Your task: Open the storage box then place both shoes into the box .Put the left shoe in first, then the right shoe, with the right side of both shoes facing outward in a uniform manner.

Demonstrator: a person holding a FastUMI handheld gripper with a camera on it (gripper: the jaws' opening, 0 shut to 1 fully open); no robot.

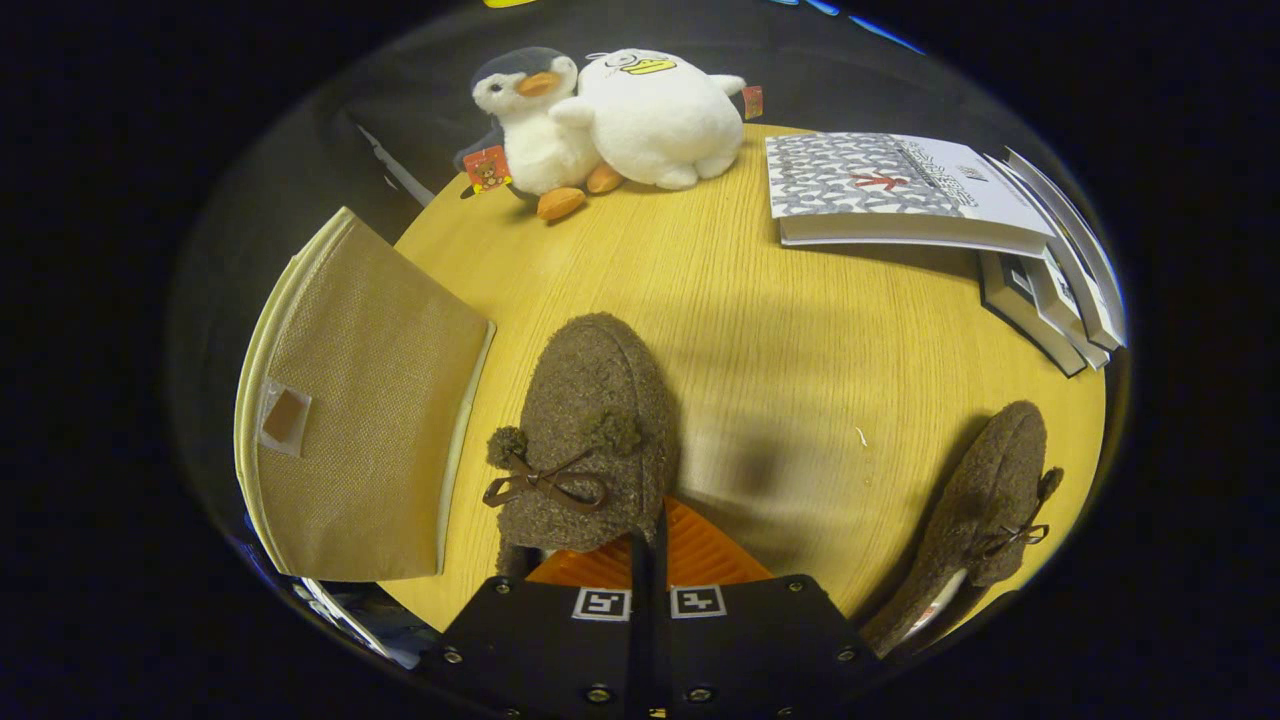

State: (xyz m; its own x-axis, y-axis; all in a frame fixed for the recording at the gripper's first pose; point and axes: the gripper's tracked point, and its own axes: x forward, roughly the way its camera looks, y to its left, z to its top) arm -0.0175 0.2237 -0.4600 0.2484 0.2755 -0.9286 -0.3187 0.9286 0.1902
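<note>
Wooden table (pixel 780 330) bears two shoes, nearer shoe (pixel 590 440) clamped in the tool (pixel 645 545), one storage box (pixel 360 420).

On the counter (pixel 760 330) we find one shoe (pixel 590 440) held in the tool (pixel 648 540), storage box (pixel 360 430) to its left, second shoe (pixel 990 500) right, plush toys (pixel 610 120) and books (pixel 950 210) beyond.

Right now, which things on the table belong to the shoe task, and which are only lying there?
For the task:
- brown shoe, gripped at its rear by the gripper
- second brown shoe, beside it on the table
- beige storage box, lid closed

Just lying about:
- penguin plush
- white duck plush
- stack of books
</note>
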